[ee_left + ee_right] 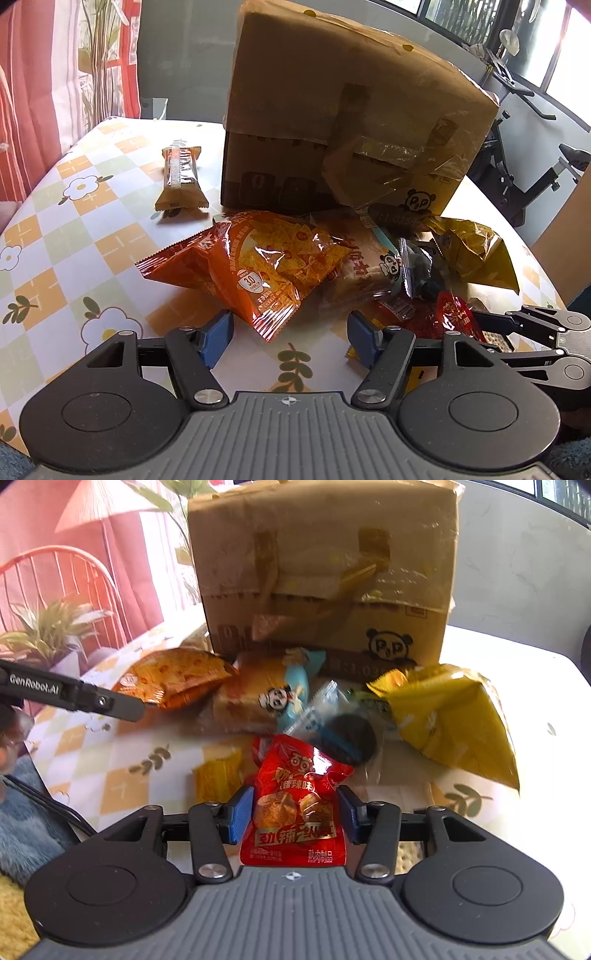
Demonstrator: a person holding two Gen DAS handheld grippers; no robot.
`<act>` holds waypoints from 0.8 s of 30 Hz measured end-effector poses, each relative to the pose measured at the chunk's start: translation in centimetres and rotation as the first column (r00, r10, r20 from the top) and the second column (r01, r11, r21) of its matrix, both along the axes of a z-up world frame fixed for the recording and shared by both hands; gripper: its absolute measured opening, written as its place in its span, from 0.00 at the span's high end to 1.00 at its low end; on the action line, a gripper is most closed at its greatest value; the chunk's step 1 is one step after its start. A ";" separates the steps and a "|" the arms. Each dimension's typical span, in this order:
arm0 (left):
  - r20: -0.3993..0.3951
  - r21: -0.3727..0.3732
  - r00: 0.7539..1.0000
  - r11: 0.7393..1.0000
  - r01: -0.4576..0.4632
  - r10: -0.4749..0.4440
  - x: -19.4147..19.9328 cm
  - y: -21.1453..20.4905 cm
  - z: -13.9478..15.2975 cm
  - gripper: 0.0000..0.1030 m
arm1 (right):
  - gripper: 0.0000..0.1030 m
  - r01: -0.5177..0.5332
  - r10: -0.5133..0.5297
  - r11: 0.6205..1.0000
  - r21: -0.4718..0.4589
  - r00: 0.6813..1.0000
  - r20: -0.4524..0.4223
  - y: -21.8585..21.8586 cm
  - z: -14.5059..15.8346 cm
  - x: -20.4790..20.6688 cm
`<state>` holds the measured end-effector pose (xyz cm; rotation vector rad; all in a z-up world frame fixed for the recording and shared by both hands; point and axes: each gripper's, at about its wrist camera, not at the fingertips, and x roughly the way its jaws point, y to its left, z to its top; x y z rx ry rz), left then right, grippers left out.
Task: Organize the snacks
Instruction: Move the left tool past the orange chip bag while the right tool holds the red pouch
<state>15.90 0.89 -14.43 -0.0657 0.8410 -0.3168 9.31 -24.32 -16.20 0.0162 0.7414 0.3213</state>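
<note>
Snack packs lie heaped on the flowered table in front of a closed cardboard box. My left gripper is open, with the lower corner of an orange chip bag lying loose between its blue pads. My right gripper is shut on a red spicy-meat packet, gripped by its side edges. Behind it are a panda-print bread pack, a dark cookie packet, a yellow bag and a small yellow packet. A brown bar lies apart at the left.
The box stands tall at the back of the table and hides what is behind it. An exercise bike is beyond the right edge. A red chair and a plant are at the left. Bare tablecloth shows at front left.
</note>
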 end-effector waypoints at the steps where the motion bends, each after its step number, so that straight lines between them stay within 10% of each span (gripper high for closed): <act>1: 0.007 -0.003 1.000 1.000 -0.009 0.009 0.1 0.2 0.2 0.33 | 0.51 -0.001 0.001 1.000 0.002 1.000 0.004 0.0 0.2 0.2; 14: 0.005 -0.062 0.992 0.990 -0.129 0.129 1.7 3.1 1.6 0.33 | 0.51 -0.013 0.008 0.997 0.078 0.998 0.065 -0.3 2.6 3.6; 24: 0.098 0.047 0.995 0.998 -0.041 0.036 5.4 0.1 2.9 0.31 | 0.50 0.006 -0.010 0.995 0.104 0.999 0.031 -0.6 1.8 3.3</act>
